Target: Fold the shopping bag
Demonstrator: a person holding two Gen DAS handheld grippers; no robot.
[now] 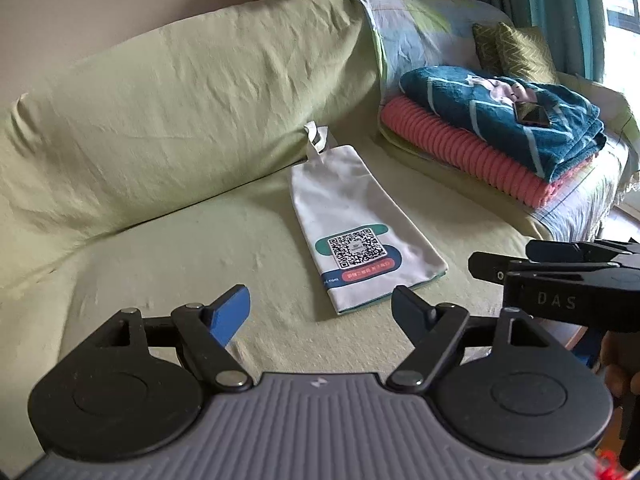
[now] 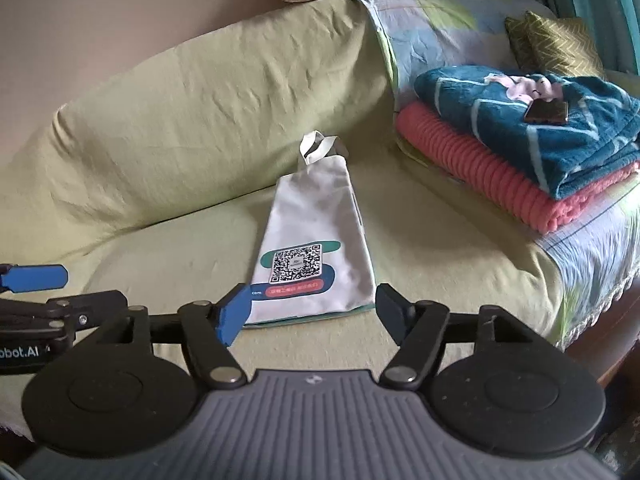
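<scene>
Smooth matt cloth shopping bag [image 1: 360,208] on a wrinkled, soft green fabric sofa cover [image 1: 180,92].

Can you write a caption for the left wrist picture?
Open left gripper above a folded white shopping bag lying on a green sofa.

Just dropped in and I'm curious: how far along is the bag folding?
The white shopping bag already lies flat on the green sofa as a narrow strip, so it looks partly folded. Nothing is in hand: left gripper and right gripper hover with jaws open. Folding it shorter may remain.
</scene>
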